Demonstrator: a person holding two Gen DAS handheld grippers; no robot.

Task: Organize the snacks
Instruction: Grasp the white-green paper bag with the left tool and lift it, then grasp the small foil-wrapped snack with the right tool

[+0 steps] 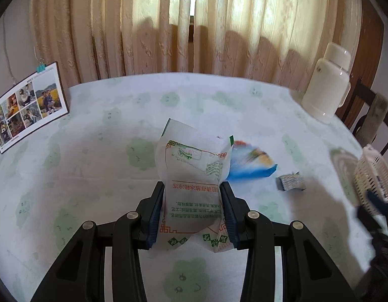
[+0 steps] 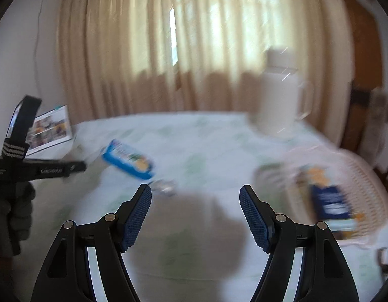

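Observation:
My left gripper (image 1: 192, 188) is shut on a white snack bag (image 1: 194, 173) with green and orange print, held clear above the table. Behind it on the cloth lie a blue snack packet (image 1: 251, 166) and a small silver sachet (image 1: 291, 181). In the right wrist view, which is blurred, my right gripper (image 2: 195, 193) stands open with nothing between its fingers. The blue packet (image 2: 128, 159) and the silver sachet (image 2: 165, 186) lie just ahead of it to the left. A woven basket (image 2: 365, 183) at the right holds a dark blue packet (image 2: 331, 201) and other snacks.
A white thermos jug (image 1: 327, 85) stands at the table's back right. A photo calendar (image 1: 28, 105) leans at the back left. The basket (image 1: 375, 176) shows at the right edge, with a dark chair (image 1: 370, 115) behind it. Curtains hang behind the table (image 1: 68, 176).

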